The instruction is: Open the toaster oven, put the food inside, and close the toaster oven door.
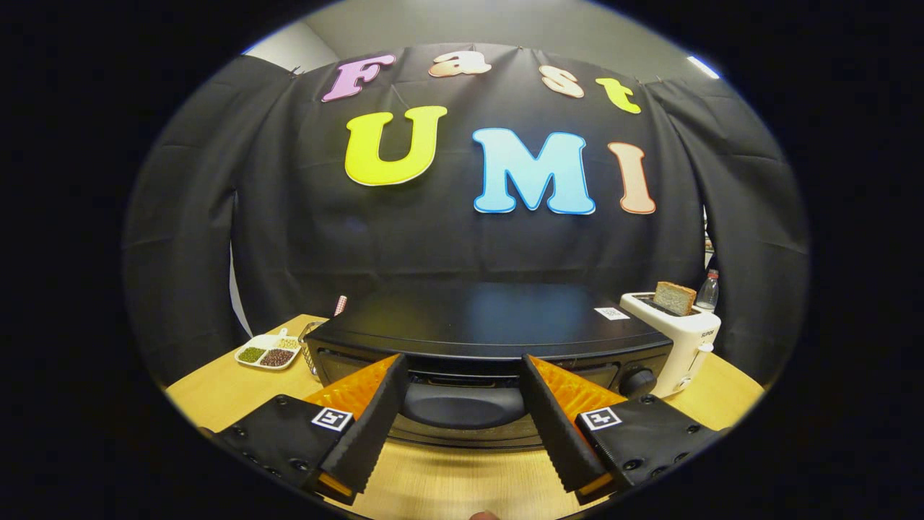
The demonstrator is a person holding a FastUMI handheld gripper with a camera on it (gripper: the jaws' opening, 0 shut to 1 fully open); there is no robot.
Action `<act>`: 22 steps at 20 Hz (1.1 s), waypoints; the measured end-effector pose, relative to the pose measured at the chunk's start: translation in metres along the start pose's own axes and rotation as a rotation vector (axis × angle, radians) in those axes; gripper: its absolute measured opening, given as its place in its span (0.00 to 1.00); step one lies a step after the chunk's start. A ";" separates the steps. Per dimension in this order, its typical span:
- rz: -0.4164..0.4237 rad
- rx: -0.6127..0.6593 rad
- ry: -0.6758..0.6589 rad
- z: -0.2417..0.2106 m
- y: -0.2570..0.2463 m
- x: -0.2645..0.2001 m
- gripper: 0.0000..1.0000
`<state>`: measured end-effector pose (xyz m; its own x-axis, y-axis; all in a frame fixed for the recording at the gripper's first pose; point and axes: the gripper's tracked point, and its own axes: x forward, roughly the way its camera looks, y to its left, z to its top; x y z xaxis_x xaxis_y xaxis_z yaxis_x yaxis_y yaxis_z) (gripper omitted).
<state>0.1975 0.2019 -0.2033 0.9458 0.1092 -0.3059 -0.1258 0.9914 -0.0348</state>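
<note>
Straddling the toaster oven's door handle, the gripper stands wide open, its fingers at the handle's two ends and clamping nothing. Closing too high could slip off the handle's curved lip; food to load may be the bread slice in the white toaster at two o'clock.
</note>
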 end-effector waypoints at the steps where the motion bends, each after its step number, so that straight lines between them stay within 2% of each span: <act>1: 0.001 -0.002 -0.001 -0.001 0.002 -0.003 0.99; 13: 0.055 -0.024 -0.007 -0.027 0.007 -0.042 0.98; 22: 0.043 -0.047 0.073 -0.066 0.009 -0.079 0.97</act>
<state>0.1019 0.1978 -0.2417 0.9149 0.1448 -0.3769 -0.1816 0.9813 -0.0638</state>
